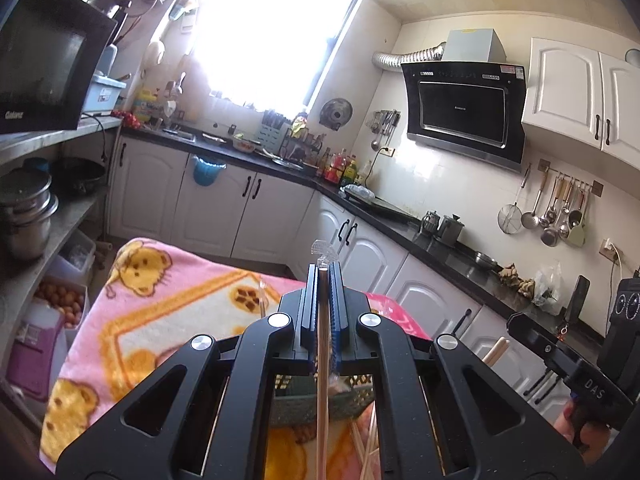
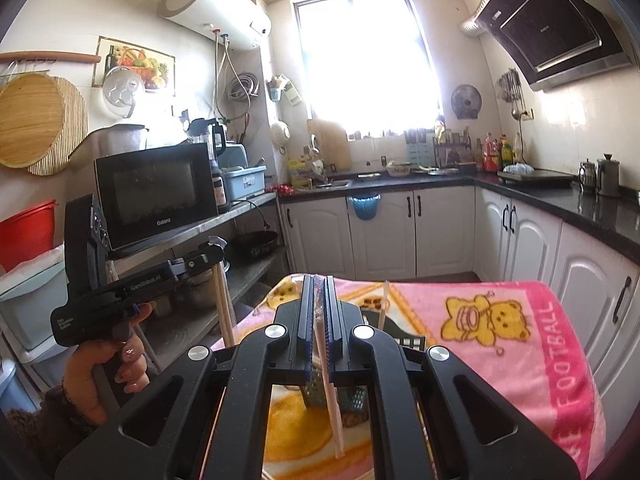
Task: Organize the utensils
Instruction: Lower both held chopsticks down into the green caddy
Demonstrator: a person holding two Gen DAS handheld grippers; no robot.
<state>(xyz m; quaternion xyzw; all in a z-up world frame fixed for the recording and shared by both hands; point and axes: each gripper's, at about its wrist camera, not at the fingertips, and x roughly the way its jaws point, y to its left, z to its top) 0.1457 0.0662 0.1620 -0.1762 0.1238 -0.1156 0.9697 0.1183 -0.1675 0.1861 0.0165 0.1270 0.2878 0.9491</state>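
My left gripper (image 1: 323, 270) is shut on a pair of wooden chopsticks (image 1: 322, 380) in a clear wrapper and holds them upright above a table with a pink bear blanket (image 1: 160, 308). It also shows in the right wrist view (image 2: 214, 249), with its chopsticks (image 2: 225, 304) hanging down. My right gripper (image 2: 319, 280) is shut on another wrapped chopstick pair (image 2: 330, 368). A grey-green mesh basket (image 1: 296, 404) sits on the blanket below both grippers; it also shows in the right wrist view (image 2: 352, 398). More chopsticks (image 1: 366, 452) lie beside it.
A single chopstick (image 2: 385, 304) stands up from the basket area. White cabinets (image 2: 400, 232) with a black counter run along the back and right. A shelf rack with a microwave (image 2: 156, 192) and pots stands at the left.
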